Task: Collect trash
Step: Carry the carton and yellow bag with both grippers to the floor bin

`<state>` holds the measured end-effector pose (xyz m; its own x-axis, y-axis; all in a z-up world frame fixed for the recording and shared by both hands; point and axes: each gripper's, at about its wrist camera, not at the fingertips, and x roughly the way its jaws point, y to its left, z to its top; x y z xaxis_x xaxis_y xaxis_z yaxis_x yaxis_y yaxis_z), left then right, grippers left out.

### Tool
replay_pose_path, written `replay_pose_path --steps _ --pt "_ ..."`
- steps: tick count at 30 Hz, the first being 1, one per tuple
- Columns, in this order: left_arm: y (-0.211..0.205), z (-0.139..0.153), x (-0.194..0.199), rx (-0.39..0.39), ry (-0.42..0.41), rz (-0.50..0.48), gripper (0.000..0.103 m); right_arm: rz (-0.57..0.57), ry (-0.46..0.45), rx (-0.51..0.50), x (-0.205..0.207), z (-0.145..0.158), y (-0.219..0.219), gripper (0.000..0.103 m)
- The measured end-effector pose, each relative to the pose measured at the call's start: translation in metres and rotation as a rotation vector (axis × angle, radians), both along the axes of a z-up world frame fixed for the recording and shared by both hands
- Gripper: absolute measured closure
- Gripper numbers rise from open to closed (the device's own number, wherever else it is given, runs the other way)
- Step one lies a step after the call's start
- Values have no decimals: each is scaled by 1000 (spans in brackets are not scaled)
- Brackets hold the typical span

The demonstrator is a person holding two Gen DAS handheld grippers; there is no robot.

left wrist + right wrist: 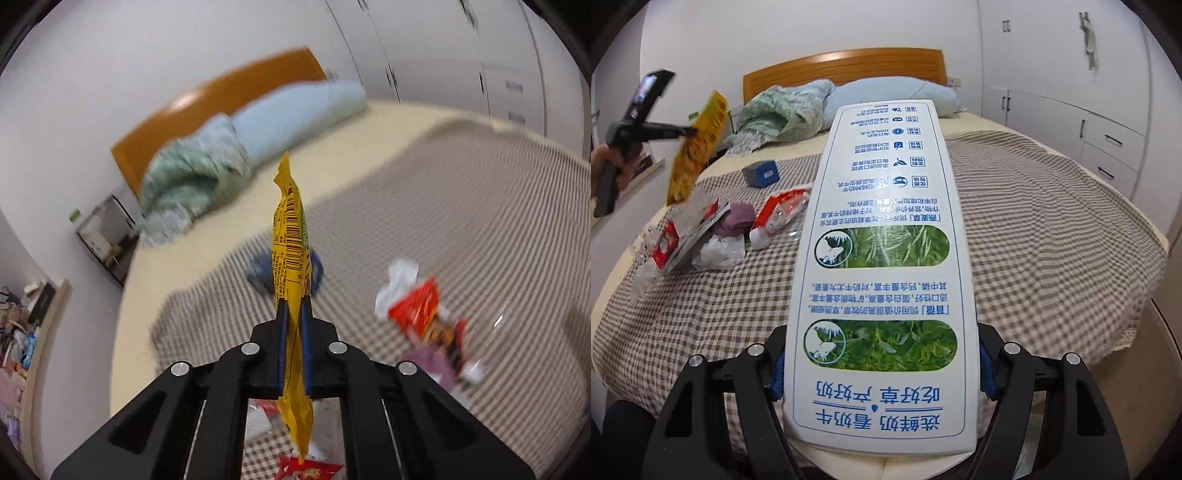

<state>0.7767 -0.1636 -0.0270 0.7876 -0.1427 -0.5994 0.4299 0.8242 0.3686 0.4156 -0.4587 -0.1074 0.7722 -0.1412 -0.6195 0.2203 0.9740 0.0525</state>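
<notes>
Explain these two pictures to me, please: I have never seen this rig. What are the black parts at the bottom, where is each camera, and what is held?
No robot here: a person holds one pair of handheld black tongs in each hand, with a camera on each looking forward along its fingers. The left tongs are shut on a flat yellow snack wrapper; the right camera also sees them from the side. The right tongs grip a tall white milk carton with blue print. Below is a bed with a brown-and-white checked cover. On it lie a red-and-white wrapper, a crumpled white plastic bag, a purple cloth and a small blue box.
</notes>
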Motion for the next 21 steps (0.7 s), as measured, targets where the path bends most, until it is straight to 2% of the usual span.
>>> replay_pose_path --steps 4,6,7,11,14,17,19,21 --pt "8 60 -43 -205 39 -55 99 -50 -32 -1 -39 17 -17 32" --pt "12 80 -69 -307 71 -90 99 -71 -39 1 -58 21 -25 32" --pt "15 91 -90 -382 91 -115 99 -85 -40 -1 -69 23 -29 32" --pt "16 97 -155 -520 132 -182 99 -151 -17 -19 -122 20 -50 32" --pt "-2 72 -211 -576 201 -204 99 -208 41 -43 -158 6 -70 32" --pt "-25 38 -262 -620 295 -238 100 -276 137 -34 -199 -23 -98 32" --pt "-48 7 -293 -633 375 -268 100 -312 231 1 -224 -60 -116 32" --pt "-85 -36 -325 -630 501 -305 100 -324 314 44 -237 -100 -128 32"
